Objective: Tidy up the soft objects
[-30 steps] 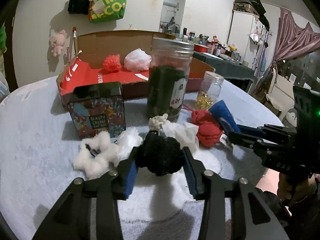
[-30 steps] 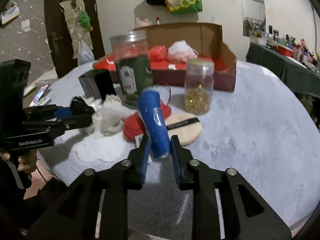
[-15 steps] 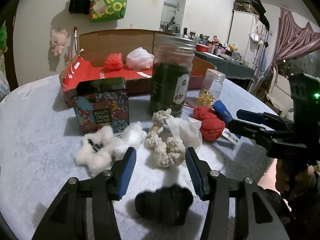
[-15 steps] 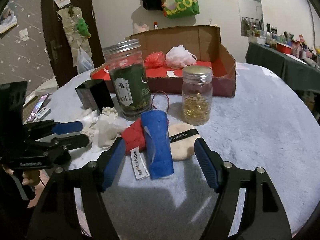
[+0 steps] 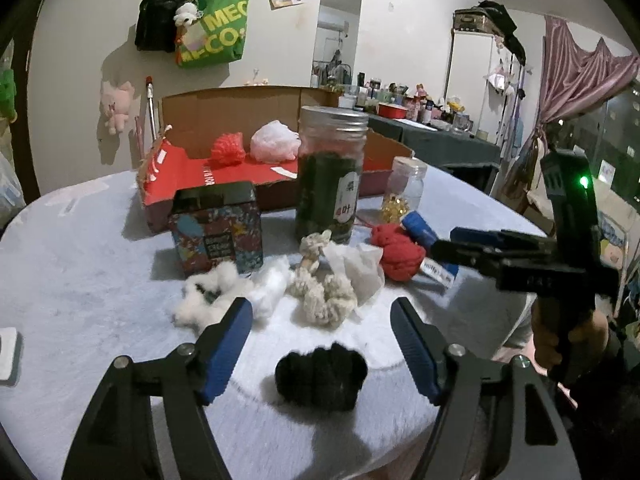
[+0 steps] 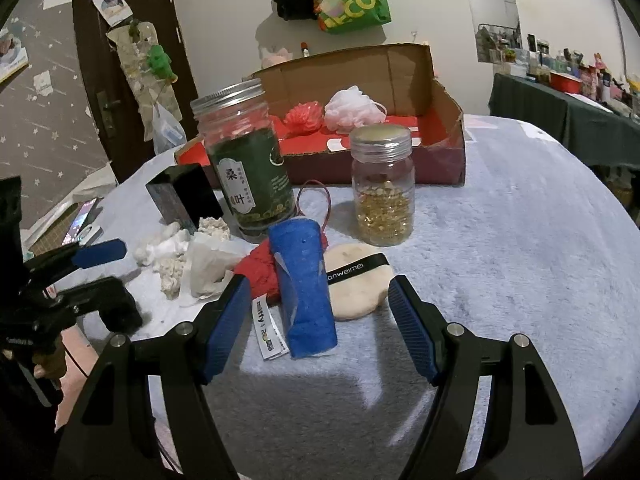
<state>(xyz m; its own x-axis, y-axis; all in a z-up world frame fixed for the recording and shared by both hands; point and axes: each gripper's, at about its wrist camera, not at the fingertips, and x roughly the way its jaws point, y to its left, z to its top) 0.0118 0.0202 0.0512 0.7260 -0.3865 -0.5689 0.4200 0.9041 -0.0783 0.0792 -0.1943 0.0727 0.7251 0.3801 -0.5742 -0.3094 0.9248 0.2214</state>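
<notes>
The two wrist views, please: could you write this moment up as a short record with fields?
left gripper: jaws opening, nothing between the pads
black pompom: lying loose on the table, below the left gripper
right gripper: open, pads clear of the blue roll
blue roll: lying on the table, against the red yarn ball
cardboard box: holds a red puff and a pink puff
</notes>
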